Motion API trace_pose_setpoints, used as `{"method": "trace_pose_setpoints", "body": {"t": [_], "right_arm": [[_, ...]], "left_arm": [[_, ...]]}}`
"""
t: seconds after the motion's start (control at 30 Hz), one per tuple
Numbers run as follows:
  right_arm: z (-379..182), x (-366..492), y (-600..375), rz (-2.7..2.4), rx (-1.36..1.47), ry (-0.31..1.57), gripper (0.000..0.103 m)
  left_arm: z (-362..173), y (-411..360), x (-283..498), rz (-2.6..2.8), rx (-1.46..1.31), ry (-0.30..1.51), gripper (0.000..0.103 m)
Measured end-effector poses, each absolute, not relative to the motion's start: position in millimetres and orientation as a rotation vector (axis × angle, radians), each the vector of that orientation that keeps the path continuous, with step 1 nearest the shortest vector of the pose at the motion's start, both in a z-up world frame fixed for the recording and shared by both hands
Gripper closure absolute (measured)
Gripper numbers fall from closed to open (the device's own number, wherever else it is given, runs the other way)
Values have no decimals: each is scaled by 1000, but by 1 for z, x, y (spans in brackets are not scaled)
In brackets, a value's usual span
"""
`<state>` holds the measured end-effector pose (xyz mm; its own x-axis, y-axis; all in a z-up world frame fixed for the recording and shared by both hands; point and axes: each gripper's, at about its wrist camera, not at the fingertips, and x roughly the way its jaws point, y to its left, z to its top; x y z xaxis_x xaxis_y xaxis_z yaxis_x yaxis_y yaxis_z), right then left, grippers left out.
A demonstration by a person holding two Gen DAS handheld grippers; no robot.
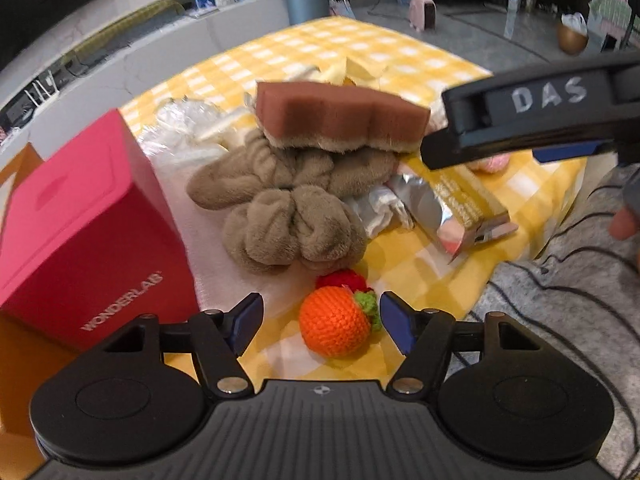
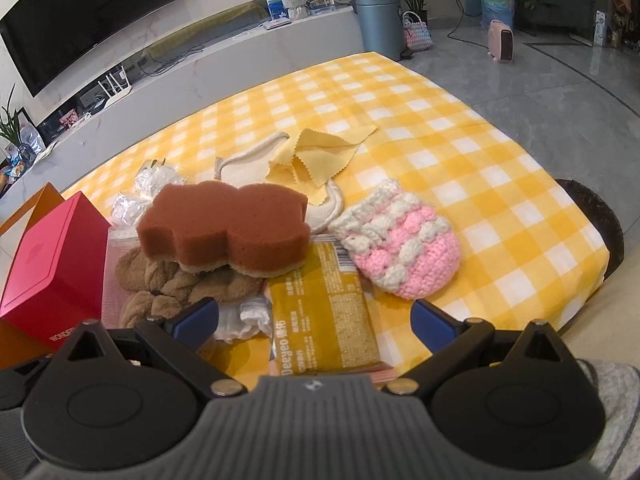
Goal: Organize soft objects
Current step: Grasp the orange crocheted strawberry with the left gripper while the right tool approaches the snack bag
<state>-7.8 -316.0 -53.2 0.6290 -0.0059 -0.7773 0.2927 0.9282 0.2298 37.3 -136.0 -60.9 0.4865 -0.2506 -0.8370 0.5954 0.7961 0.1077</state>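
Only the left wrist view shows the crocheted orange (image 1: pixel 335 322).

Crochet orange ball (image 1: pixel 335 321) with green leaf tuft sits on the yellow checked cloth, a red crochet piece (image 1: pixel 343 279) touching its far side. Brown plush scrunchies (image 1: pixel 294 208) piled together, brown cloud-shaped sponge (image 2: pixel 224 222) lying flat on top. Pink-and-white crochet pouch (image 2: pixel 400 240) lies on its side just right of the sponge.
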Motion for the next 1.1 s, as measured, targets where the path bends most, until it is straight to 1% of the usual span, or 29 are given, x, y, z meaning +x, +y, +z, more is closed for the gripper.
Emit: {"method": "trace_pose_setpoints", "body": {"t": [0.27, 0.33, 0.4, 0.47, 0.53, 0.77, 0.97, 1.1], "right_arm": [[-54, -7, -317, -176, 358, 881, 3], [-55, -6, -317, -176, 355, 884, 3], [-56, -5, -317, -175, 355, 888, 3], [-59, -3, -317, -175, 358, 900, 3], [-61, -1, -318, -177, 361, 911, 3], [-67, 4, -322, -187, 392, 941, 3], [-76, 16, -318, -210, 365, 993, 3], [-84, 28, -313, -211, 345, 1055, 3]], "left_arm": [[-73, -138, 53, -540, 360, 1034, 25], [-79, -139, 56, -526, 365, 1068, 32], [-76, -136, 57, -531, 336, 1071, 36], [-75, -132, 57, -539, 318, 1077, 45], [-74, -130, 57, -535, 309, 1079, 49], [-56, -114, 49, -574, 248, 1029, 50], [-15, -76, 35, -589, 139, 937, 50], [18, -41, 19, -553, 88, 842, 50]]}}
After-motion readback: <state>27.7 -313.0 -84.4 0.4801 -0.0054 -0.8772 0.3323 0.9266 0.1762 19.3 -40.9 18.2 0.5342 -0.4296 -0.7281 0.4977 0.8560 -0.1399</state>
